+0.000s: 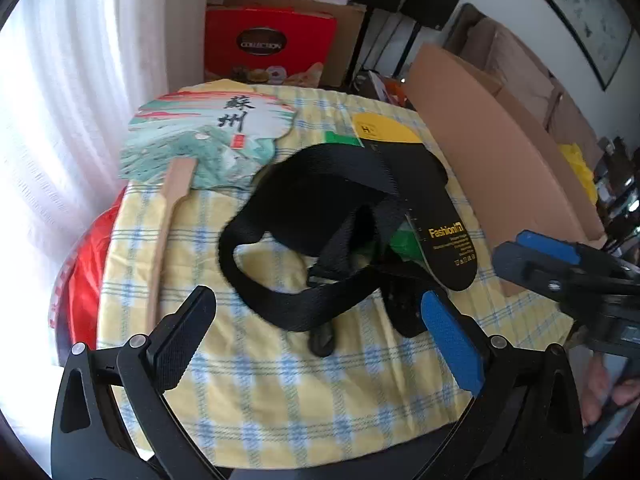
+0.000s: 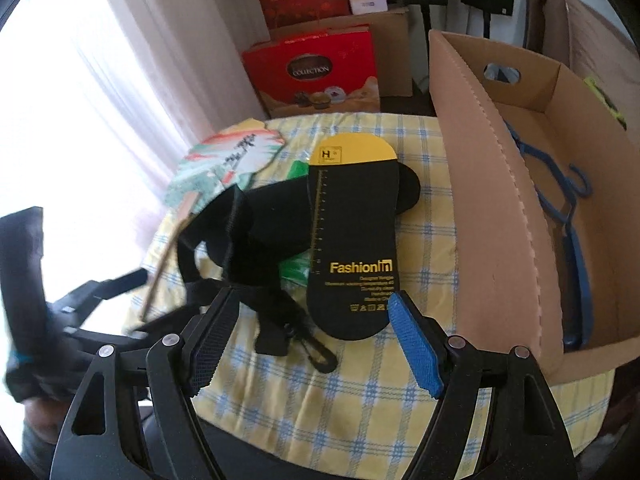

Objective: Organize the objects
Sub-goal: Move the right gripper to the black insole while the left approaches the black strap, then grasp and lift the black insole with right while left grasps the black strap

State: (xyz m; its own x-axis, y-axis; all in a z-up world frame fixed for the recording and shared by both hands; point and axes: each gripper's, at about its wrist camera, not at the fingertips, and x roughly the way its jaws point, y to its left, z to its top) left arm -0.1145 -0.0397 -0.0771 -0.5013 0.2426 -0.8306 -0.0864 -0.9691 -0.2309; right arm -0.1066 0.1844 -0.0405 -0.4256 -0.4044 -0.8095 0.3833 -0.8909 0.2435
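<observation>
A black strap bag [image 1: 320,208] lies crumpled in the middle of the yellow checked tablecloth [image 1: 280,400]. A black and yellow "FashionIn" insole card [image 1: 444,240] lies partly on it, with something green [image 1: 340,138] showing beneath. My left gripper [image 1: 316,316] hangs open just above the bag's strap loop, gripping nothing. My right gripper [image 2: 314,304] is also open, and the card's [image 2: 352,240] lower end and a strap end [image 2: 276,332] lie between its fingers, not pinched. A painted paper fan [image 1: 212,140] with a wooden handle rests at the table's left.
An open cardboard box [image 2: 500,200] stands at the table's right edge with blue hangers [image 2: 576,240] inside. Behind the table are red gift boxes [image 1: 268,44] and more cartons. A white curtain [image 1: 60,100] hangs on the left. A red bag [image 1: 84,280] sits below the table's left edge.
</observation>
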